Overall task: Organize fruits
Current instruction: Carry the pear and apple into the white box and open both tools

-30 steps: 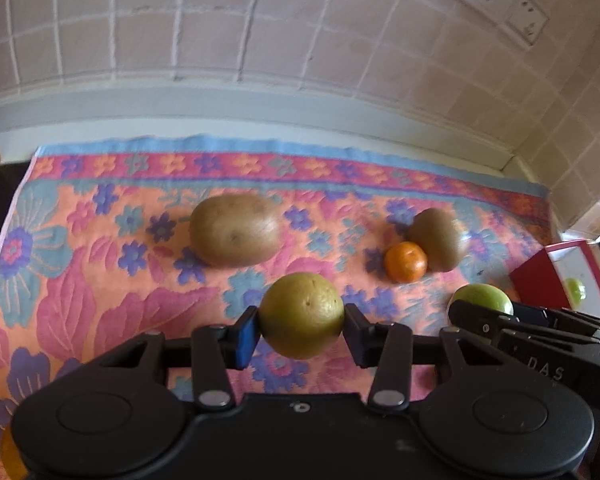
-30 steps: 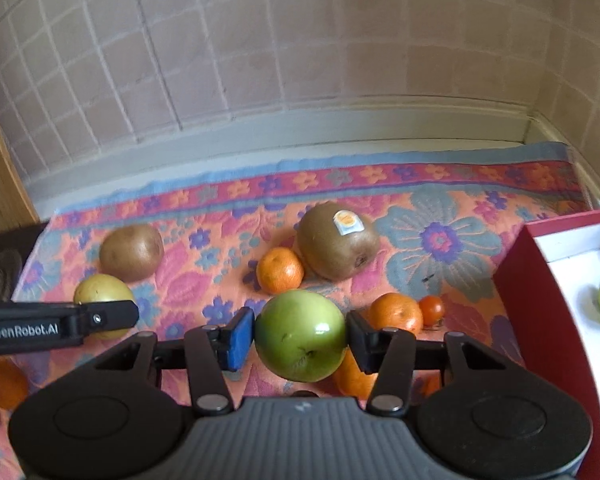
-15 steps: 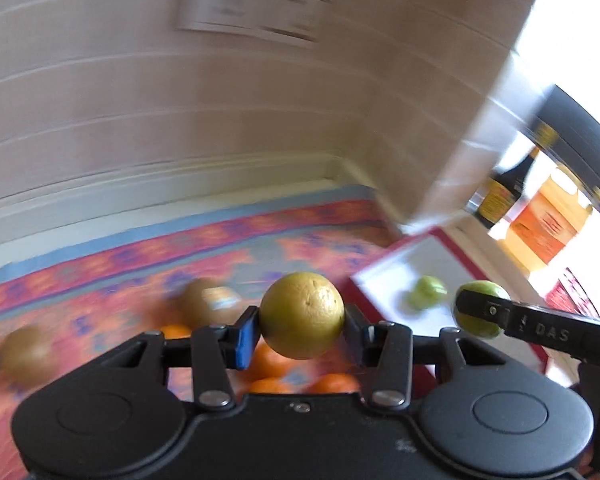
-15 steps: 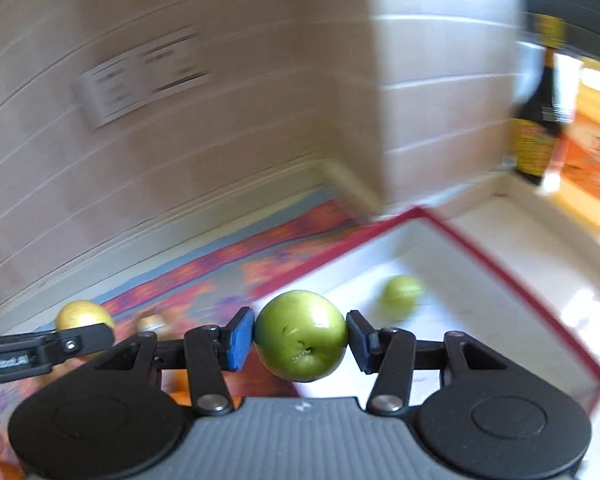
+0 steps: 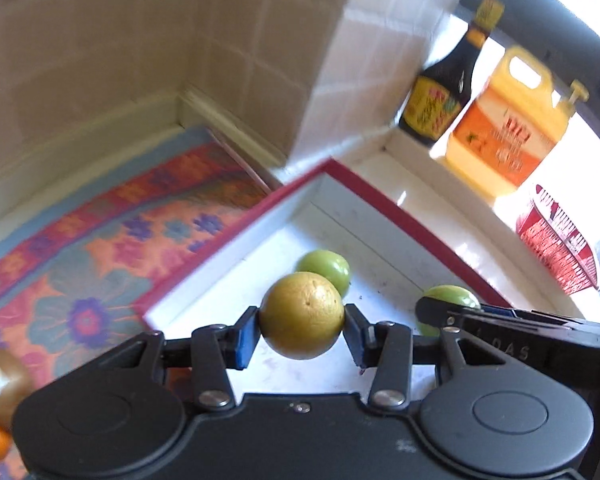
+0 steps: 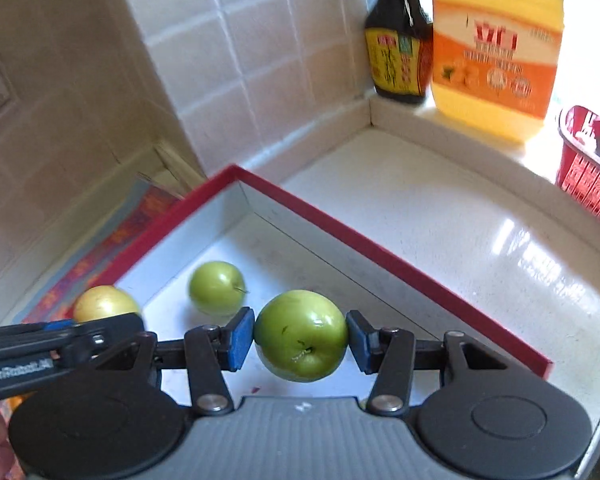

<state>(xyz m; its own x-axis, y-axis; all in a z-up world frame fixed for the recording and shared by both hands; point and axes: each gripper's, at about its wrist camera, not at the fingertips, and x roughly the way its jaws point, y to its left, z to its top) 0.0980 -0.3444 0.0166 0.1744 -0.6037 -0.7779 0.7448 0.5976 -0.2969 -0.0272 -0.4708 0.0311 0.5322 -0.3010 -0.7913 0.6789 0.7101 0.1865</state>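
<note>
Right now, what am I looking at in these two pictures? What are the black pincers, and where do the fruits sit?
No robot here: a person holds a two-finger claw in each hand, and a camera on each looks forward along its fingers. One picture comes from the left claw, which grips a yellow fruit. The other comes from the right claw, which grips a green apple. Both hover over a red-edged box, where a smaller green fruit already lies. A flowered cloth lies beside the box. Behind stand a dark bottle and an orange jug.
</note>
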